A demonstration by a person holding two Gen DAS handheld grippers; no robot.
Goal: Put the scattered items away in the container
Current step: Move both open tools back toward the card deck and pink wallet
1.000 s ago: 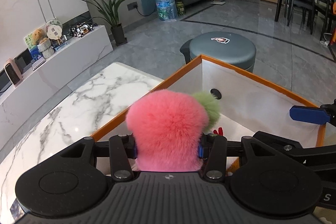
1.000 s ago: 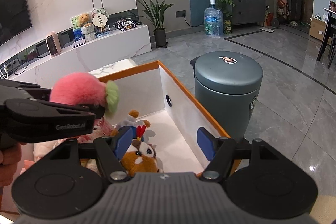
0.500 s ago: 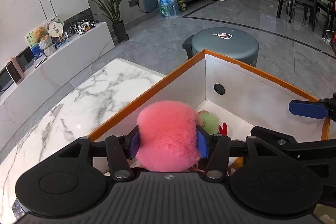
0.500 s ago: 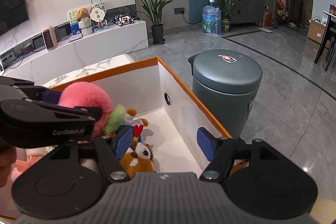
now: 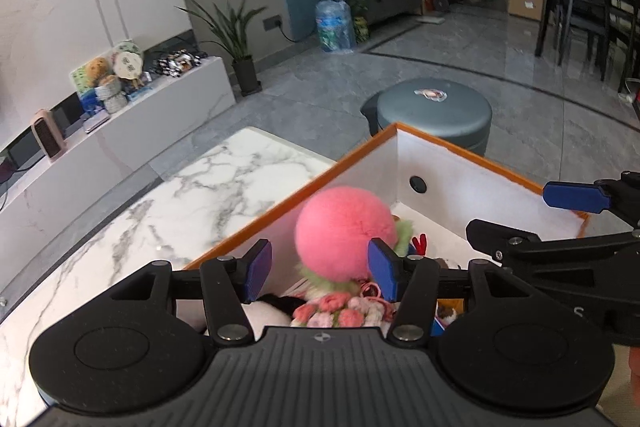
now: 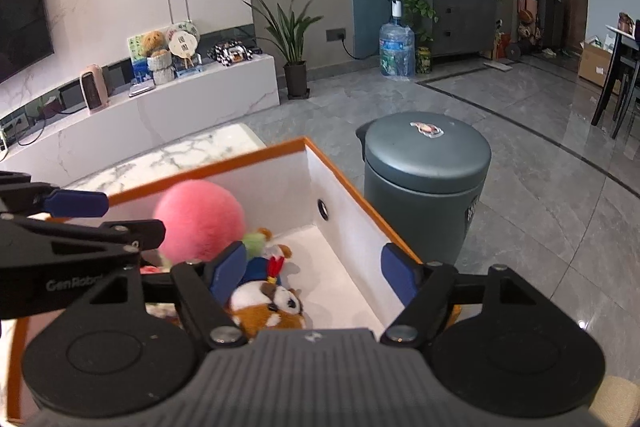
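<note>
— So where is your pink plush ball [image 5: 346,229] right now?

— Inside the orange-rimmed white box [image 5: 472,171], up against the left wall, sitting on top of the other soft toys. Its green fuzzy tuft [image 5: 404,233] pokes out on the right side. Your left gripper [image 5: 320,269] has its blue pads spread wide, with a clear gap on the left pad's side; the right pad [image 5: 382,267] is just beside the ball, and I cannot tell if it touches. So the left one is released, grasping nothing.

— What lies under the ball?

— From the left wrist view you get a knitted pink-and-green piece [image 5: 340,307] directly below it, near the gripper body. From the right wrist view the ball [image 6: 200,219] rests beside a brown-and-white plush animal [image 6: 268,307] with a red tuft on its head, lying on the box floor [image 6: 344,291].

— And your right gripper?

— Your right gripper [image 6: 316,273] hangs over the box's near end with its pads well apart, nothing between them; one pad [image 6: 394,275] sits close to the right wall. It also shows in the left view, reaching in from the right edge [image 5: 576,197].

— What stands around the box?

— It stands on a white marble table [image 5: 192,203]. Just beyond its far corner is a round grey-green bin [image 6: 428,179] with a sticker on the lid. Farther back there is a low white TV console [image 6: 168,107], a potted plant [image 6: 294,35] and a water bottle [image 6: 396,47] on the grey tiled floor.
</note>
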